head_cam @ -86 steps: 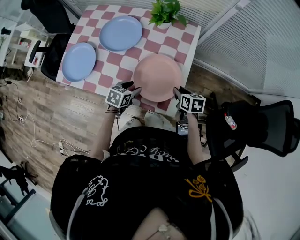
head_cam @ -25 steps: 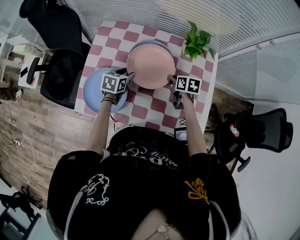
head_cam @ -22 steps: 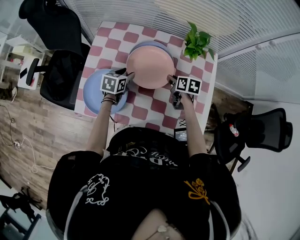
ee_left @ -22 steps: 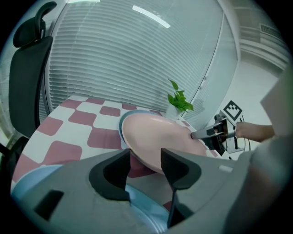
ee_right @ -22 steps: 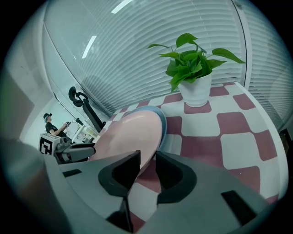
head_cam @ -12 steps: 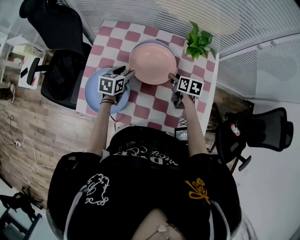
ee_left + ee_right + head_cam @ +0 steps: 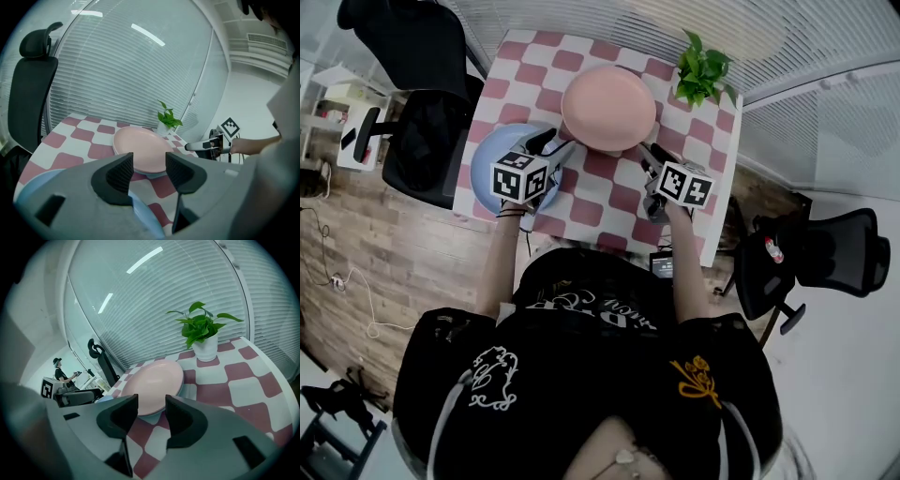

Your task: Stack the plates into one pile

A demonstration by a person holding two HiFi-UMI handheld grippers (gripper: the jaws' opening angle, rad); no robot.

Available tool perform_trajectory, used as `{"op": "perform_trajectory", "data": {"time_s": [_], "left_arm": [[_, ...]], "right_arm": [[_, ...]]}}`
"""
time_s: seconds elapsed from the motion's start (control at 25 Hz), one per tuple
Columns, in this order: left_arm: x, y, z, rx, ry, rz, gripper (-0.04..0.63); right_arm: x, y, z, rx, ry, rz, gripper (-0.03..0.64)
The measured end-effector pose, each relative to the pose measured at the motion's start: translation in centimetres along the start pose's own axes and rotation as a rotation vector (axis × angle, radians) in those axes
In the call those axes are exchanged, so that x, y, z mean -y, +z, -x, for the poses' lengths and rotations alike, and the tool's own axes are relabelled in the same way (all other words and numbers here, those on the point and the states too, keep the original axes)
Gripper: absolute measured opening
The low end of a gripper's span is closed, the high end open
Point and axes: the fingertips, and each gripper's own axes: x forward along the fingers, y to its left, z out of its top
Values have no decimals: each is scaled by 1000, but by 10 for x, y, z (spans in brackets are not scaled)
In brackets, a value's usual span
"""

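A pink plate [image 7: 609, 108] lies on a blue plate at the far middle of the checkered table [image 7: 609, 192]; only that blue plate's rim [image 7: 190, 392] shows under it. A second blue plate [image 7: 492, 155] lies at the left, partly under my left gripper [image 7: 555, 146]. My right gripper [image 7: 647, 157] hangs at the pink plate's near right. Both stand a little short of the pink plate [image 7: 140, 152], off its rim. The jaws of both have just been opening and nothing is between them in the left gripper view [image 7: 149, 161] or the right gripper view [image 7: 151, 406].
A potted plant [image 7: 703, 70] stands at the table's far right corner. A black office chair [image 7: 422, 131] is close to the table's left side and another [image 7: 825, 262] is to the right. Window blinds run behind the table.
The pink plate was held by its rim between both grippers over the far blue plate. It now rests there, and both grippers have let go, opened and drawn back towards me.
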Motion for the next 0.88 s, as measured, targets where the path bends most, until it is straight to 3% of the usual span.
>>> {"op": "perform_trajectory", "data": {"time_s": [0.4, 0.88], "left_arm": [[58, 10, 31, 118, 12, -45, 216], [170, -20, 67, 169, 8, -84, 210]], "right_arm": [[-45, -23, 52, 35, 145, 83, 163], [-58, -75, 136, 72, 256, 111, 161]]}}
